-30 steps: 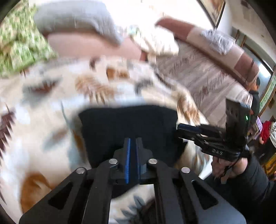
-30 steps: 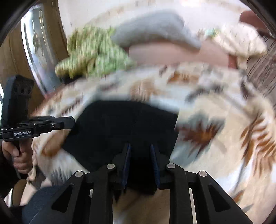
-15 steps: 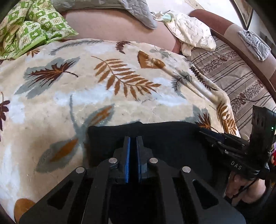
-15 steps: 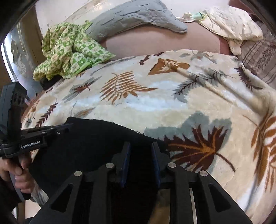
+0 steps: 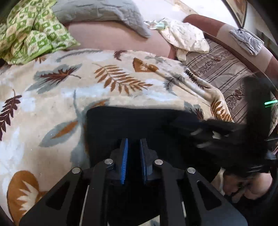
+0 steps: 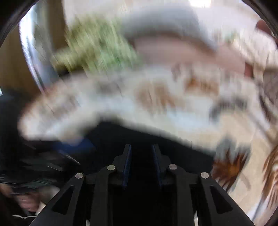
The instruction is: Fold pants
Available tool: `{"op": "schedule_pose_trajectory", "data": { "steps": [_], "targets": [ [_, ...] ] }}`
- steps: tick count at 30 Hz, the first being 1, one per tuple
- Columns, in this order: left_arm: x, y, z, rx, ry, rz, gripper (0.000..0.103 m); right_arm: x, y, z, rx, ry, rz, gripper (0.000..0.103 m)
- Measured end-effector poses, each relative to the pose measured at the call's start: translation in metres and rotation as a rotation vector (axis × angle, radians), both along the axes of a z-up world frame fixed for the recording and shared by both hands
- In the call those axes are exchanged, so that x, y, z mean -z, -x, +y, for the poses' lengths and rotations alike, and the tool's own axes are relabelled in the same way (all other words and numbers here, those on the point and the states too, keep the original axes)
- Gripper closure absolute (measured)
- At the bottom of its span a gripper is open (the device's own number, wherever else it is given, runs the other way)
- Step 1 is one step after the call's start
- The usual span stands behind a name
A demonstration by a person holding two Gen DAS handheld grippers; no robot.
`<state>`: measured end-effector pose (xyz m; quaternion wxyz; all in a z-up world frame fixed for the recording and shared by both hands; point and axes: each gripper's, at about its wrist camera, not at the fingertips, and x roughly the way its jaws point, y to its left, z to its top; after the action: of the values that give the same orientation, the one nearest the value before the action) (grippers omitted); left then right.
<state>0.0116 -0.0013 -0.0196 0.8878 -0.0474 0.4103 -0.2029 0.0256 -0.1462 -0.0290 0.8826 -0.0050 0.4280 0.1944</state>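
The black pants (image 5: 132,125) lie folded in a dark rectangle on the leaf-patterned blanket (image 5: 104,83), at its near edge. My left gripper (image 5: 133,144) hovers over the pants' near part with its blue pads a narrow gap apart and nothing between them. My right gripper (image 6: 141,151) is over the pants (image 6: 139,135) too, its jaws a small gap apart; that view is heavily blurred. In the left wrist view the right gripper (image 5: 175,122) is a blurred dark shape at the pants' right edge.
A green patterned cloth (image 5: 29,31) and a grey pillow (image 5: 97,12) lie at the back. A cream cloth (image 5: 185,38) sits on the striped sofa seat (image 5: 222,69) to the right. The person's hand (image 5: 246,187) shows at lower right.
My left gripper's pads have parted slightly from a near-closed grip. The right gripper is moving fast, blurring its view, and has shifted in over the pants' right side.
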Motion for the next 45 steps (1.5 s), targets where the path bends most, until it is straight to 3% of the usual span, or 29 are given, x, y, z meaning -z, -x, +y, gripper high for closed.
{"op": "schedule_pose_trajectory", "data": {
  "steps": [2,4,7,11,14,15,16,19,23,25,26,28,29,33,36,38,42,45],
  "targets": [
    [-0.001,0.0,-0.002,-0.002,-0.01,-0.009,0.092,0.001,-0.003,-0.008,0.029,-0.054,0.015,0.083],
    [-0.003,-0.002,0.0,0.004,-0.005,0.002,0.092,0.0,0.001,-0.006,0.022,-0.037,-0.005,0.083],
    [-0.022,0.006,0.011,0.024,0.05,-0.002,0.092,-0.014,0.016,-0.014,0.04,-0.07,-0.038,0.083],
    [-0.043,0.041,0.023,0.18,0.131,-0.035,0.089,-0.041,0.06,-0.036,0.019,-0.092,-0.12,0.078],
    [-0.01,0.043,0.012,0.222,0.032,0.08,0.089,-0.014,0.069,-0.039,-0.002,-0.001,0.01,0.079],
    [0.005,0.043,0.01,0.217,0.031,0.086,0.089,-0.01,0.072,-0.043,-0.012,-0.012,-0.014,0.079],
    [0.006,0.043,0.012,0.207,0.064,0.067,0.089,-0.01,0.071,-0.044,-0.016,-0.016,-0.009,0.079],
    [0.002,0.036,0.018,0.167,0.137,0.114,0.089,-0.01,0.072,-0.05,-0.006,-0.058,-0.02,0.079],
    [-0.024,0.057,0.017,0.169,0.104,0.039,0.083,-0.029,0.085,-0.055,0.024,-0.101,-0.074,0.074],
    [-0.028,0.069,0.013,0.196,0.092,0.011,0.065,-0.037,0.096,-0.058,0.015,-0.129,-0.102,0.074],
    [-0.023,0.069,0.009,0.202,0.065,0.021,0.063,-0.034,0.097,-0.056,0.013,-0.12,-0.083,0.073],
    [0.0,0.063,-0.001,0.209,-0.009,0.067,0.064,-0.016,0.091,-0.054,0.016,-0.074,-0.003,0.072],
    [0.003,0.065,-0.003,0.208,-0.018,0.042,0.064,-0.014,0.09,-0.054,0.013,-0.08,-0.003,0.072],
    [-0.006,0.063,0.002,0.194,0.013,0.05,0.064,-0.016,0.092,-0.057,0.012,-0.098,-0.006,0.071],
    [-0.025,0.064,0.012,0.183,0.065,0.013,0.063,-0.027,0.092,-0.069,0.038,-0.185,-0.03,0.063],
    [-0.035,0.059,0.027,0.12,0.096,-0.025,0.06,-0.028,0.09,-0.085,0.114,-0.239,-0.035,0.04],
    [-0.028,0.03,0.059,-0.034,0.181,0.035,0.057,-0.008,0.075,-0.115,0.242,-0.411,0.067,0.04],
    [-0.004,0.01,0.069,-0.112,0.209,0.132,0.057,0.009,0.06,-0.114,0.21,-0.533,0.153,0.04]
  ]
}}
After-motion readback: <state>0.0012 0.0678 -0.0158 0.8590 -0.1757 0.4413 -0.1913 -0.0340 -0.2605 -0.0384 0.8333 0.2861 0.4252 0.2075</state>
